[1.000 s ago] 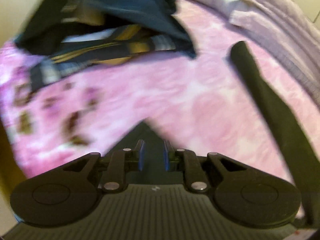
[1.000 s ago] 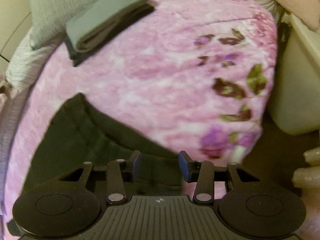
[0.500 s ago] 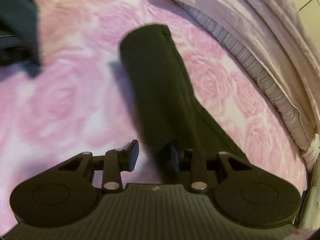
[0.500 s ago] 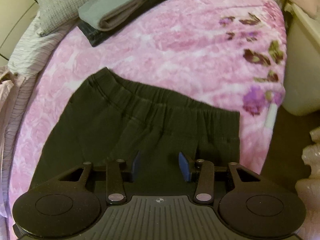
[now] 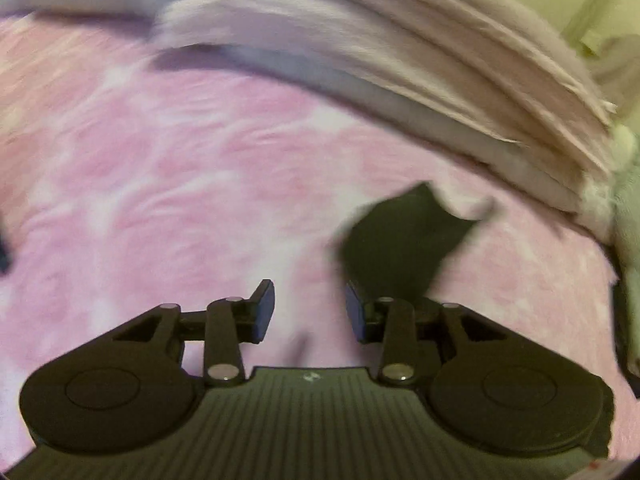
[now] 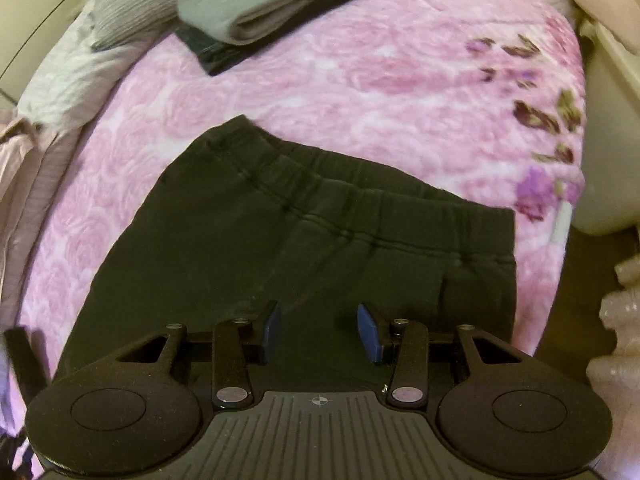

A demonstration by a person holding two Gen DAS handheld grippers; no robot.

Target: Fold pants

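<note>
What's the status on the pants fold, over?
Left hand-held gripper opening, empty. Right hand-held gripper open over black pants, spread flat on pink blanket. Nothing blocking.

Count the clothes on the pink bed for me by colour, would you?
Black pants spread flat: 1
Grey folded garment: 1
Dark folded garment under the grey one: 1
Total: 3 garments on the pink blanket.
</note>
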